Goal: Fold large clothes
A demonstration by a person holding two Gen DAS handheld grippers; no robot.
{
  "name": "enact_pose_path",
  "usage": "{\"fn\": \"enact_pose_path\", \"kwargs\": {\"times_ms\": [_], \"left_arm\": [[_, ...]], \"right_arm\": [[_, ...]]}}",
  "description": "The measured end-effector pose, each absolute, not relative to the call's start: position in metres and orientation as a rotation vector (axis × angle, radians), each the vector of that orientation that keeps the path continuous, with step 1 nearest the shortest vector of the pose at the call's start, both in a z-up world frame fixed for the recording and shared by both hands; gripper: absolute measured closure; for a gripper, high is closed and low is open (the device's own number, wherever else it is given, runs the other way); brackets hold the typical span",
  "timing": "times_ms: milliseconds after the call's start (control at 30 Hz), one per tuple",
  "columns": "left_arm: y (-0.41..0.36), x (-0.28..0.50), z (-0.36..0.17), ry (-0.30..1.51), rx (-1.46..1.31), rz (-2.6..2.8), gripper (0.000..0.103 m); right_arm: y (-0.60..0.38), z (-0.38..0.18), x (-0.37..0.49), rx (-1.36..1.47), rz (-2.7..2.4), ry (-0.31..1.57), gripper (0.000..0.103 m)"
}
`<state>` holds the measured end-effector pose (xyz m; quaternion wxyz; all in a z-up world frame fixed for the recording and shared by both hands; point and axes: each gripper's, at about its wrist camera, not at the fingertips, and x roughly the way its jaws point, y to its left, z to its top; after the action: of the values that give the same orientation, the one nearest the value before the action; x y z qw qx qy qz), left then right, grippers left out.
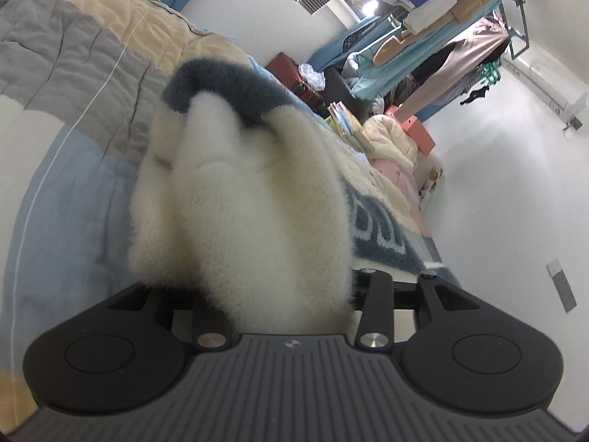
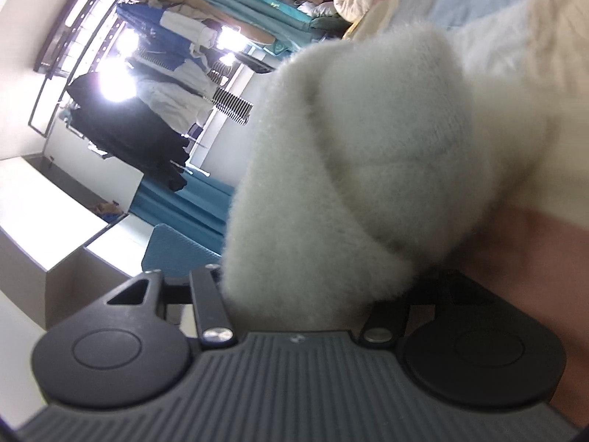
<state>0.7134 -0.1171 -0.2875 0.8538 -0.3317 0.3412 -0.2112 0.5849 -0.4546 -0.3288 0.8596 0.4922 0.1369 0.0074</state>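
A fluffy cream sweater [image 1: 243, 213] with a dark blue-grey collar band [image 1: 228, 84] and a blue patterned panel [image 1: 375, 232] fills the left wrist view. My left gripper [image 1: 265, 302] is shut on a bunched cream fold of it; the fingers are buried in the fabric. The rest of the sweater lies on the bed. In the right wrist view my right gripper [image 2: 305, 294] is shut on another thick cream fold of the sweater [image 2: 368, 154], fingertips hidden by it.
The bed has a quilt [image 1: 73, 73] in grey, beige and light blue blocks. A rack of hanging clothes [image 1: 449, 37] and piled bedding [image 1: 390, 140] stand beyond the bed. A white cabinet [image 2: 55, 221] and a blue chair [image 2: 176, 246] show in the right wrist view.
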Motion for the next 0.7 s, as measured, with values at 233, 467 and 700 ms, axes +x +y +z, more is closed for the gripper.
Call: {"fn": "enact_pose_path", "kwargs": {"times_ms": [233, 467, 700], "left_arm": [[-0.101, 0.685, -0.260, 0.830, -0.546, -0.391, 0.034], [-0.082, 0.619, -0.183, 0.781, -0.350, -0.274, 0.027], [-0.096, 0.518, -0.074, 0.615, -0.201, -0.322, 0.019]], "right_arm": [[-0.452, -0.318, 0.568, 1.090, -0.058, 0.363, 0.035], [-0.441, -0.272, 0.494, 0.980, -0.117, 0.404, 0.036], [-0.425, -0.160, 0.426, 0.781, -0.062, 0.318, 0.036]]}}
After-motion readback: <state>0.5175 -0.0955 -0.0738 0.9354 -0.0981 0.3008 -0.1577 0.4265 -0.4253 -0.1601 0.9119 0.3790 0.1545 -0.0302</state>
